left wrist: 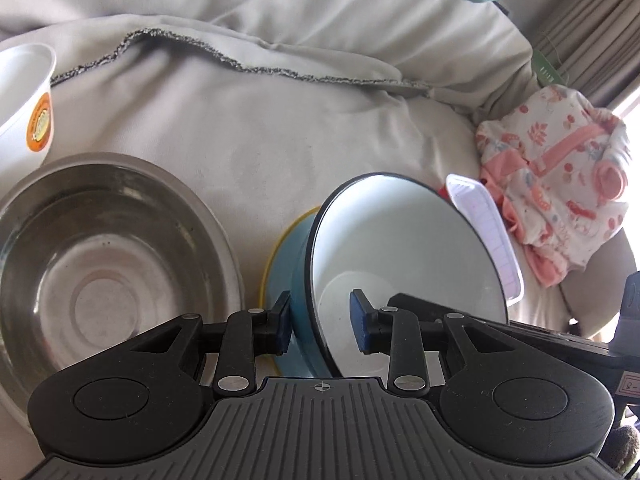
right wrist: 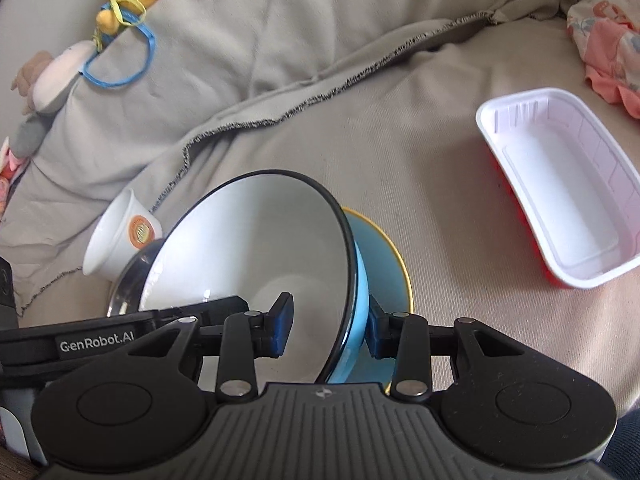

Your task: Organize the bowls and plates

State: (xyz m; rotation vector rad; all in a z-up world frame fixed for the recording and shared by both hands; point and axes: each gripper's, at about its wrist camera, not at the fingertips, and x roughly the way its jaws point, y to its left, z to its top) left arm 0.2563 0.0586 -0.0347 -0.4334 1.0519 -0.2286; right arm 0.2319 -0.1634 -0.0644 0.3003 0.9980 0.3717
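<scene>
Blue enamel, white inside: the bowl (left wrist: 400, 256) hangs tilted between our two tools, its rim straddled from both sides. The left hand-held gripper (left wrist: 320, 326) stands loose around the rim; the right hand-held gripper (right wrist: 330, 326) seems to pinch it. Steel bowl (left wrist: 112, 248) lies left. We count three bowls, one plate (right wrist: 384, 256), one tray (right wrist: 560, 184).

I count one blue enamel bowl (left wrist: 404, 264), one steel bowl (left wrist: 112, 248), one yellow-rimmed plate (right wrist: 384, 264), one white paper cup (right wrist: 116, 240), one white plastic tray (right wrist: 568, 188), one flowered cloth (left wrist: 560, 184) and two soft toys (right wrist: 52, 84) at upper left.
</scene>
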